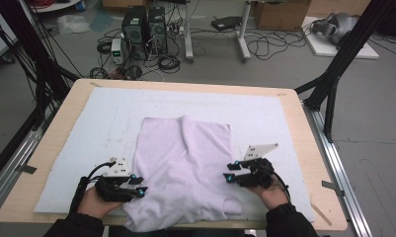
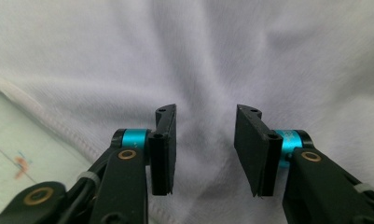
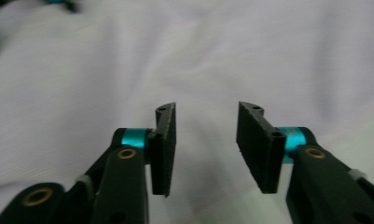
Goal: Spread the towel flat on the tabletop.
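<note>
Claws flank the white garment point(image 1: 183, 163) on the worktop point(image 1: 304, 128): left claw point(image 1: 138, 186) and right claw point(image 1: 231, 173) both gape, nothing gripped, probably lining up opposite edges to fold.

No legible txt, labels or nos. anywhere.

We see a wooden table point(image 1: 304, 128) topped by a white mat point(image 1: 106, 106). At twelve o'clock beyond it stand two black computer towers point(image 1: 145, 27) amid cables point(image 1: 264, 44); a cardboard box point(image 1: 280, 15) sits toward one o'clock.
</note>
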Demonstrator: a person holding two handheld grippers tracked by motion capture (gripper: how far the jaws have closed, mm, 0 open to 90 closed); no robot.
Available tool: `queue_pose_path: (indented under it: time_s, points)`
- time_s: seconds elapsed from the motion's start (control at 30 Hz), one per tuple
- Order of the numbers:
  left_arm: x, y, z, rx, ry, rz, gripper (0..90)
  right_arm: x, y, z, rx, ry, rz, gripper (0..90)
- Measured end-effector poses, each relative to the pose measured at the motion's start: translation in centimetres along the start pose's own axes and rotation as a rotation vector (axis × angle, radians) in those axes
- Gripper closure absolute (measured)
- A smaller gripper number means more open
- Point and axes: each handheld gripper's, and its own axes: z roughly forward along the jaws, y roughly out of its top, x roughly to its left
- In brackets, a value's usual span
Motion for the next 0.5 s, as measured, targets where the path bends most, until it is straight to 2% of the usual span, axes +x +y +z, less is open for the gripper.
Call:
queue_pose_path:
  time_s: [0.03, 0.1, 0.13, 0.2, 0.27, 0.3, 0.4, 0.43, 0.5]
  points:
    - [-0.1, 0.0, 0.0, 0.001, 0.018, 0.001, 67.7, 0.6, -0.2, 0.2, 0.017, 0.012, -0.011, 55.3]
    - [0.0, 0.0, -0.1, 0.004, 0.011, -0.004, 83.0, 1.8, -0.9, 1.0, 0.049, 0.050, -0.023, 56.3]
    - [-0.2, 0.0, -0.1, 0.006, 0.015, 0.001, 85.0, 2.4, -1.3, 1.5, 0.077, 0.062, -0.033, 58.7]
    - [-0.4, 0.0, -0.1, 0.006, 0.023, 0.003, 86.3, 3.0, -1.6, 2.1, 0.110, 0.059, -0.052, 66.0]
    - [-0.5, -0.1, -0.3, 0.009, 0.023, 0.007, 86.8, 3.2, -1.7, 2.0, 0.115, 0.067, -0.059, 81.1]
    - [-0.6, -0.2, -0.4, 0.009, 0.020, 0.007, 86.9, 3.2, -1.7, 2.0, 0.122, 0.073, -0.054, 85.4]
    - [-0.9, -0.5, -0.9, 0.009, 0.003, 0.008, 87.0, 3.4, -1.9, 1.9, 0.126, 0.106, -0.041, 87.0]
    - [-1.0, -0.5, -1.1, 0.003, -0.003, 0.006, 87.0, 3.5, -2.0, 1.8, 0.130, 0.112, -0.051, 87.0]
    - [-1.1, -0.5, -1.8, -0.014, -0.009, 0.009, 85.8, 3.7, -2.0, 1.4, 0.119, 0.123, -0.053, 82.5]
